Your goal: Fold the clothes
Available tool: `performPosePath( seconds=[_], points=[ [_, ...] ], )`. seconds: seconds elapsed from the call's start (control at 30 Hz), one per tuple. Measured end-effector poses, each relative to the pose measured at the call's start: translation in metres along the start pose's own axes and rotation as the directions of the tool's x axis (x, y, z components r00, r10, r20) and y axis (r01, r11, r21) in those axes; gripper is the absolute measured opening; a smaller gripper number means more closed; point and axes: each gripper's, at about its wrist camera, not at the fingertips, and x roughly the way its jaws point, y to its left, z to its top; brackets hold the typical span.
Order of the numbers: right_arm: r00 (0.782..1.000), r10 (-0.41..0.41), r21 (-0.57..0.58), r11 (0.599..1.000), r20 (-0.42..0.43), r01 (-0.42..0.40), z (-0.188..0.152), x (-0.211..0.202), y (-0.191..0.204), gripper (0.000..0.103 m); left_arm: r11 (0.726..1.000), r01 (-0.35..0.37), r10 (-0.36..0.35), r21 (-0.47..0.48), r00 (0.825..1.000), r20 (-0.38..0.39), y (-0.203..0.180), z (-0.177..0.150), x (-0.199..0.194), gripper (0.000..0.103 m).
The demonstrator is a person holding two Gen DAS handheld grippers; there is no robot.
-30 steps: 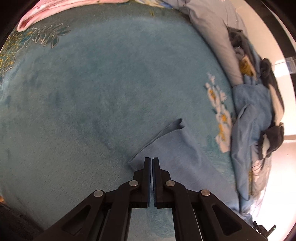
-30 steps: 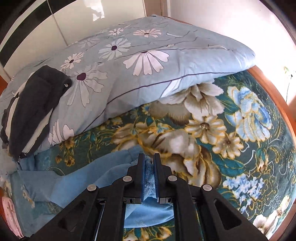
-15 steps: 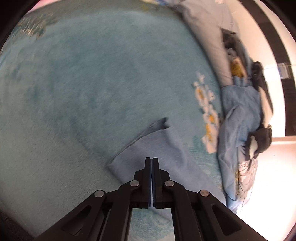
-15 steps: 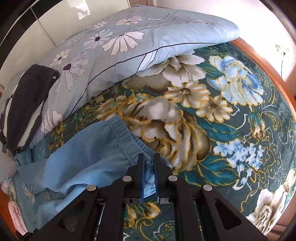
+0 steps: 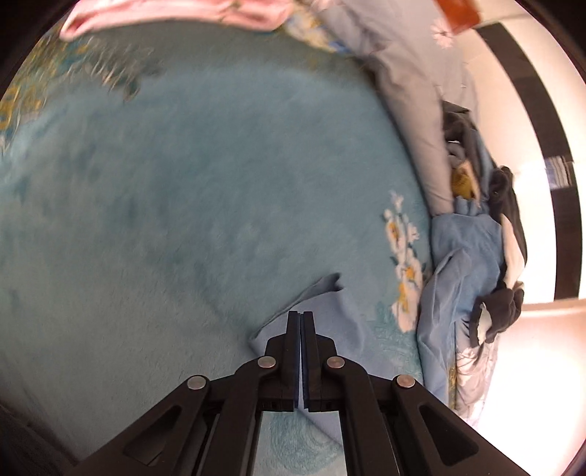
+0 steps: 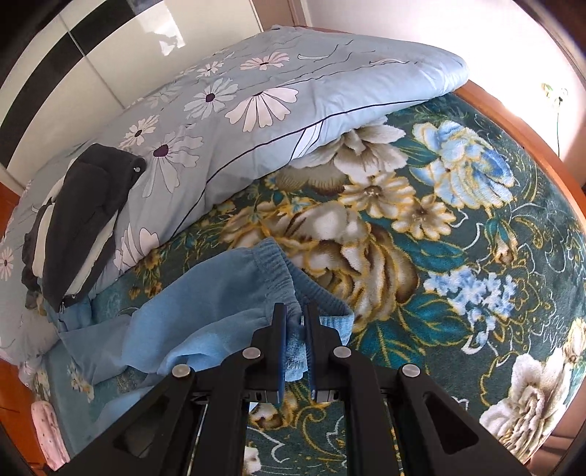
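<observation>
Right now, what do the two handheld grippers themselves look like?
Both match: the left gripper and right gripper have matte black, angular linkage arms with slot cutouts and round silver pivot pins, ending in two flat parallel fingers lined with blue pads. No cables, markings, hands or sleeves show.

Your blanket is dark teal with cream, gold and blue flowers, while the far end goes plain pale teal. You've got light blue pants, a sky-blue duvet with white daisies, a charcoal-and-white garment and something pink.
</observation>
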Motion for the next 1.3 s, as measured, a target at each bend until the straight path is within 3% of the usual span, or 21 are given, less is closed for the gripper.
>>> performPosePath(
  seconds=[0.1,0.17,0.23,0.3,0.37,0.5,0.53,0.57,0.7,0.77,0.83,0.97,1.07,1.1,1.13,1.17,1.2,1.3],
  points=[
    [1.000,0.014,0.006,1.000,0.003,-0.014,0.005,0.002,0.008,0.012,0.999,-0.029,0.028,-0.027,0.999,-0.036,0.007,-0.004,0.007,0.005],
    [0.999,0.046,0.006,0.999,0.018,-0.046,0.011,0.000,0.015,0.012,0.999,-0.030,0.028,-0.035,0.997,-0.073,0.008,-0.006,0.015,0.015],
    [0.996,0.078,0.006,0.997,0.034,-0.078,0.018,-0.002,0.022,0.024,0.999,-0.014,0.010,-0.037,0.994,-0.108,0.007,-0.008,0.024,0.028],
    [0.992,0.111,-0.003,0.994,0.058,-0.111,0.023,-0.007,0.026,0.047,0.999,-0.019,0.014,-0.035,0.992,-0.125,0.007,-0.010,0.030,0.032],
    [0.989,0.126,-0.016,0.992,0.078,-0.125,0.025,-0.012,0.023,0.051,1.000,-0.010,0.008,-0.021,0.995,-0.103,0.004,-0.010,0.028,0.032],
    [0.995,0.080,0.016,0.997,0.054,-0.081,0.012,-0.003,-0.010,0.051,1.000,0.016,-0.015,0.016,0.999,-0.039,-0.007,-0.010,0.021,0.027],
    [0.997,0.070,0.038,0.997,0.040,-0.071,0.005,0.003,-0.022,0.051,0.999,0.022,-0.022,0.026,1.000,-0.023,-0.009,-0.010,0.019,0.010],
    [0.998,0.060,0.060,0.996,0.025,-0.061,-0.001,0.009,-0.033,0.051,0.999,0.028,-0.028,0.035,1.000,-0.007,-0.012,-0.010,0.017,0.000],
    [0.997,0.039,0.127,0.991,-0.062,-0.031,-0.026,0.036,-0.058,0.051,0.997,0.058,-0.062,0.060,0.995,0.074,-0.020,-0.009,0.005,0.000],
    [0.996,0.040,0.133,0.991,-0.078,-0.030,-0.028,0.047,-0.058,0.051,0.995,0.093,-0.095,0.019,0.984,0.153,-0.013,-0.003,-0.011,0.000],
    [0.996,0.051,0.129,0.991,-0.078,-0.040,-0.027,0.053,-0.051,0.051,0.993,0.117,-0.109,-0.036,0.979,0.173,-0.001,0.001,-0.018,0.000],
    [0.995,0.060,0.102,0.993,-0.074,-0.052,-0.020,0.066,-0.032,0.051,0.985,0.094,-0.081,-0.145,0.992,0.094,0.019,-0.008,-0.004,0.001],
    [0.996,0.056,0.075,0.996,-0.065,-0.051,-0.012,0.069,-0.018,0.051,0.984,0.054,-0.050,-0.167,0.998,0.030,0.024,-0.009,0.001,0.002],
    [0.997,0.058,0.063,0.997,-0.051,-0.054,-0.010,0.066,-0.015,0.051,0.985,0.042,-0.041,-0.169,0.999,0.010,0.025,-0.010,0.003,0.003],
    [0.996,0.071,0.057,0.996,-0.048,-0.068,-0.009,0.065,-0.012,0.051,0.985,0.032,-0.034,-0.171,0.999,-0.010,0.027,-0.012,0.005,0.011],
    [0.995,0.085,0.051,0.995,-0.045,-0.083,-0.007,0.063,-0.010,0.051,0.985,0.021,-0.027,-0.172,0.999,-0.030,0.028,-0.014,0.008,0.027],
    [0.995,0.088,0.050,0.995,-0.049,-0.086,-0.006,0.065,-0.008,0.051,0.985,0.011,-0.020,-0.170,0.999,-0.049,0.027,-0.015,0.012,0.034],
    [0.993,0.100,0.056,0.994,-0.059,-0.097,-0.003,0.071,-0.001,0.051,0.992,-0.002,-0.009,-0.129,0.996,-0.088,0.018,-0.020,0.024,0.044]
  ],
)
